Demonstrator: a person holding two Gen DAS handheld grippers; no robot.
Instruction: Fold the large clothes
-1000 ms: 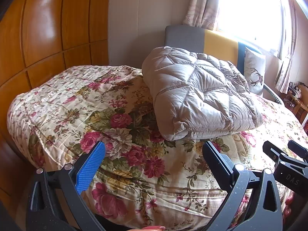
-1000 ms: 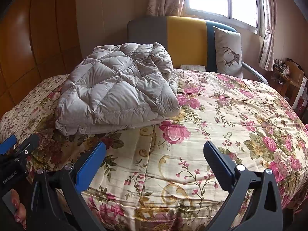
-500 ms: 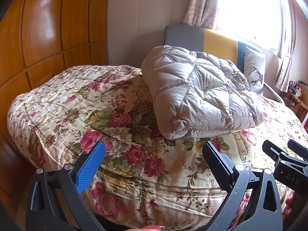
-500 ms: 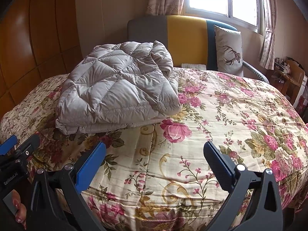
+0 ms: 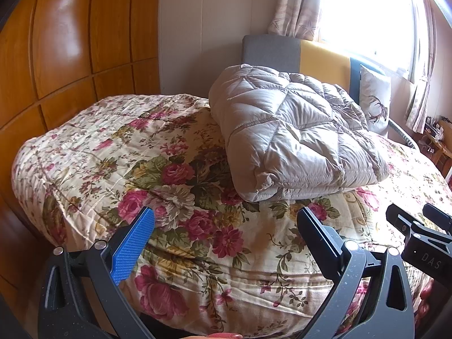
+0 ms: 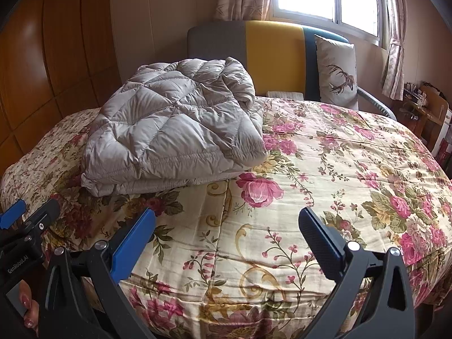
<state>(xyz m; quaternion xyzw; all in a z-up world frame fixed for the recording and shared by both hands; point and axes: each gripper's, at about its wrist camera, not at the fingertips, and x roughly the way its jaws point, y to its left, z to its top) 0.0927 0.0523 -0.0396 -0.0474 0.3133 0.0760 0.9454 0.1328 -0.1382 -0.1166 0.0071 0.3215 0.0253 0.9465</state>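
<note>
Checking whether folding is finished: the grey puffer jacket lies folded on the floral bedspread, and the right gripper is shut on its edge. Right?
Not quite. The jacket does lie folded on the bedspread, but the right gripper is open and holds nothing, clear of the jacket, as the right wrist view shows.

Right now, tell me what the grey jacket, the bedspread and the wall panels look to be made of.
Grey jacket: looks like thin nylon or polyester shell over puffy fill; slight sheen, diamond quilting, swollen cells. Bedspread: seems a quilted cotton-type fabric, matte, printed with roses; stitched lines show. Wall panels: likely varnished wood or veneer, glossy; window light reflects off them.
</note>
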